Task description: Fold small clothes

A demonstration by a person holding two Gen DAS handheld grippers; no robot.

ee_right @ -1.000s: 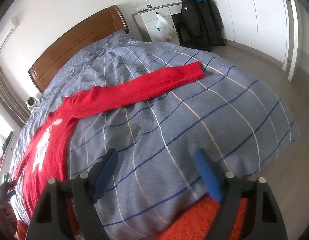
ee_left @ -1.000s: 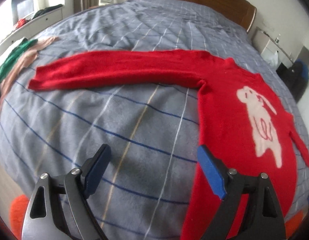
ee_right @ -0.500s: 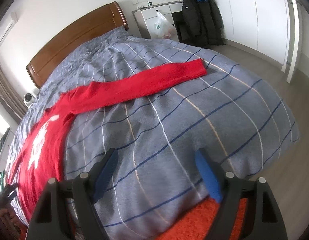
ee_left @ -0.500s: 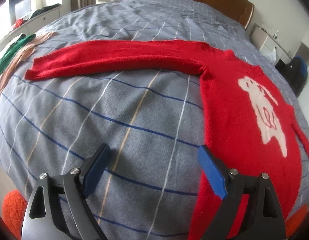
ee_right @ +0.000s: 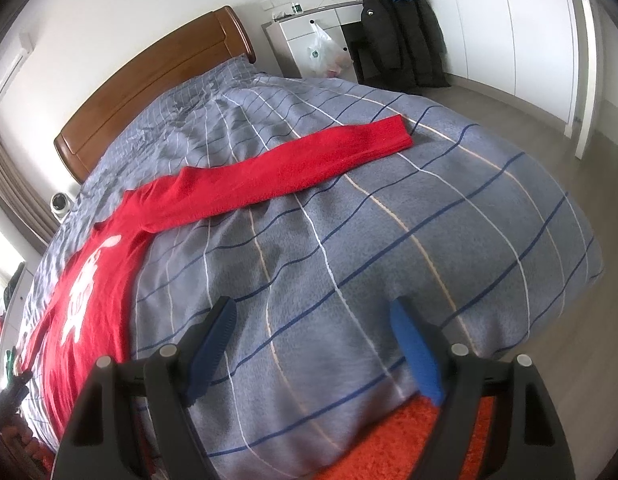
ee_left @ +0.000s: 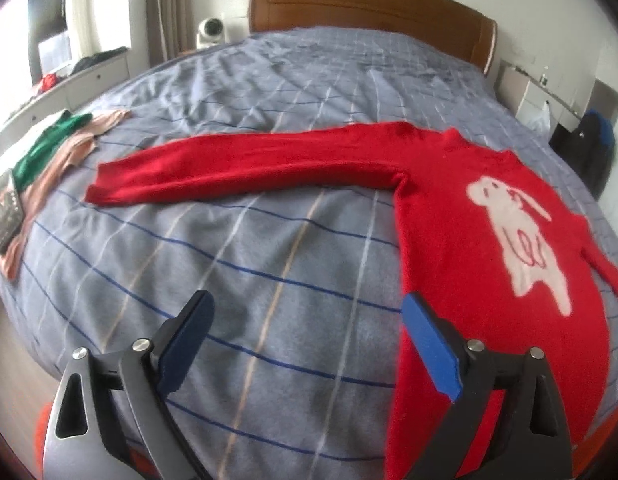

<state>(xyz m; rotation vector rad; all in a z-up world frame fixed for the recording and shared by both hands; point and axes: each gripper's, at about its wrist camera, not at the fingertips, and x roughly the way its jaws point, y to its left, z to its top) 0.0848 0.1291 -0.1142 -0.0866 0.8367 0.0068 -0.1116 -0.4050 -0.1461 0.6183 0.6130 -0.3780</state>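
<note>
**Red sweater spread flat on a bed, two open tongs waiting at the near edge**

Since the earlier frame, the left tongs have been opening a little wider, with nothing between them, and their view has lifted so more of the headboard shows. The right tongs' view is much the same as before.

A red sweater with a pale animal figure on its chest lies face up on a grey-blue striped bed. Its body runs from the near edge of the bed up toward the headboard. Both sleeves stretch straight out sideways, so the sleeves' long axis runs across the bed.

In the left view, the sweater's body lies to the right of the left tongs, and its hem passes just behind their right-hand blue pad. The left sleeve reaches far off to the left, ending near a small heap of green and pink clothes.

In the right view, the right tongs are released and empty, held over bare bedspread. The right sleeve lies well ahead of them, its cuff pointing right.

Judging from this, folding is not yet begun; each sleeve lies on its own hand's side, and the left hand is nearer the body.
</note>
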